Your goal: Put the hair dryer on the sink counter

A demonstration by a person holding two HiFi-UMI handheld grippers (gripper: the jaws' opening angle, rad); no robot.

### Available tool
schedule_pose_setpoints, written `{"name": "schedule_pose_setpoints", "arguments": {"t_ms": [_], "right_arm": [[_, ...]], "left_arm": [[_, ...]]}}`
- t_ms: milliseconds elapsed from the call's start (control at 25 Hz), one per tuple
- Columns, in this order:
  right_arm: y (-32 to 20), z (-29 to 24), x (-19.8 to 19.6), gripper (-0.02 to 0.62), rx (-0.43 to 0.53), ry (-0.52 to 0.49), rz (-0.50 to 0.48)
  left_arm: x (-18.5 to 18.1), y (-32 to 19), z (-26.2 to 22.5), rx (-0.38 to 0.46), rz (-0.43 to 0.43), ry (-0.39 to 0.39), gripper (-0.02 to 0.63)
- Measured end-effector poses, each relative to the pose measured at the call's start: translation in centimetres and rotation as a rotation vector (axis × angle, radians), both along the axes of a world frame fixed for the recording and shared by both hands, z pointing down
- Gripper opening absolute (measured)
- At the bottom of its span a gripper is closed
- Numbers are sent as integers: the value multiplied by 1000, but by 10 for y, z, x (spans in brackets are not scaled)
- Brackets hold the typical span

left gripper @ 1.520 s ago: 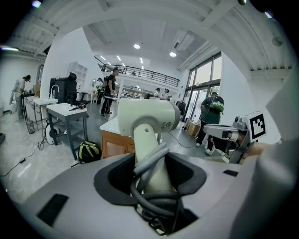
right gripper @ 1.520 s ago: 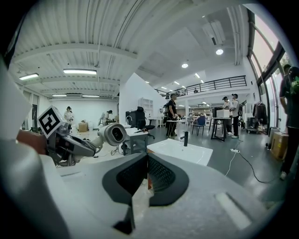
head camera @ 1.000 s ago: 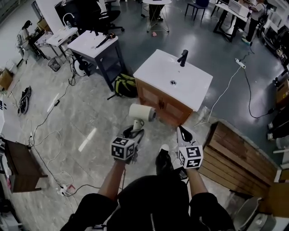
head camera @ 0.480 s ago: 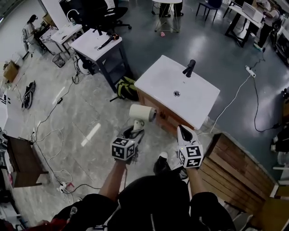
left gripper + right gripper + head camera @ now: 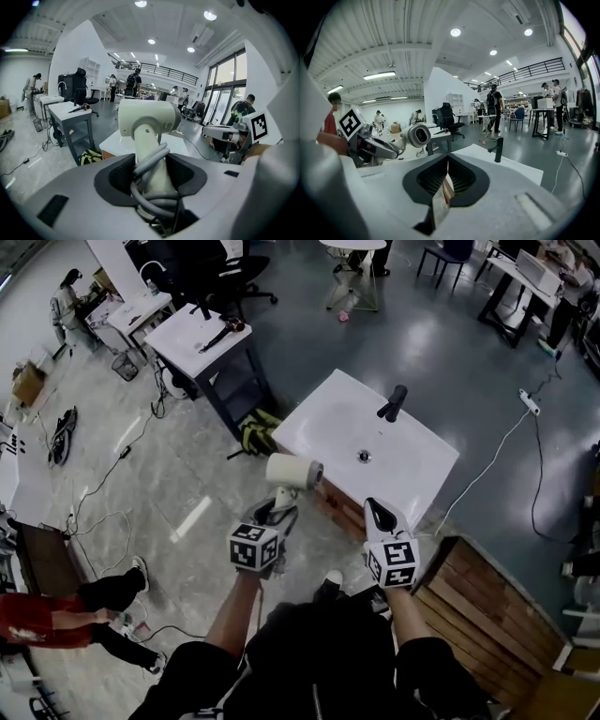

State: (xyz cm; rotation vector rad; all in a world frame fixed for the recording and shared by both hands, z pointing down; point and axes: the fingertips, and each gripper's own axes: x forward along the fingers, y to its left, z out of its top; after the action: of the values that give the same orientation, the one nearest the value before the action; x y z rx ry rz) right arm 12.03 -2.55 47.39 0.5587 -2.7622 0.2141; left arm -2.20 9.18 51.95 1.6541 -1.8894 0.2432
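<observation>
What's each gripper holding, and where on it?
Left hand-held gripper clamps the hair dryer by its handle, over the wrapped cord. Right hand-held gripper is shut, holding nothing.

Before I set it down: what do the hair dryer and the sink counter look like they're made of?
Hair dryer: likely plastic, matte cream shell; grey rubbery cord wound round its handle. Sink counter: probably glazed ceramic or resin, smooth white with a sheen, on a brown wood-look cabinet.

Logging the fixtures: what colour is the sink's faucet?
Black faucet, clearest in the head view.
</observation>
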Motion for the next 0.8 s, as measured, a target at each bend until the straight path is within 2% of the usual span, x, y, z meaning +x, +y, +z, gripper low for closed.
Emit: {"name": "schedule_pose_setpoints", "arguments": {"t_ms": [400, 800], "right_arm": [[-34, 1, -18, 5, -7, -15, -47], [-77, 2, -17, 5, 23, -17, 8]], "left_arm": [[-15, -37, 3, -12, -23, -7, 199], [-50, -81, 2, 20, -17, -26, 199]]}}
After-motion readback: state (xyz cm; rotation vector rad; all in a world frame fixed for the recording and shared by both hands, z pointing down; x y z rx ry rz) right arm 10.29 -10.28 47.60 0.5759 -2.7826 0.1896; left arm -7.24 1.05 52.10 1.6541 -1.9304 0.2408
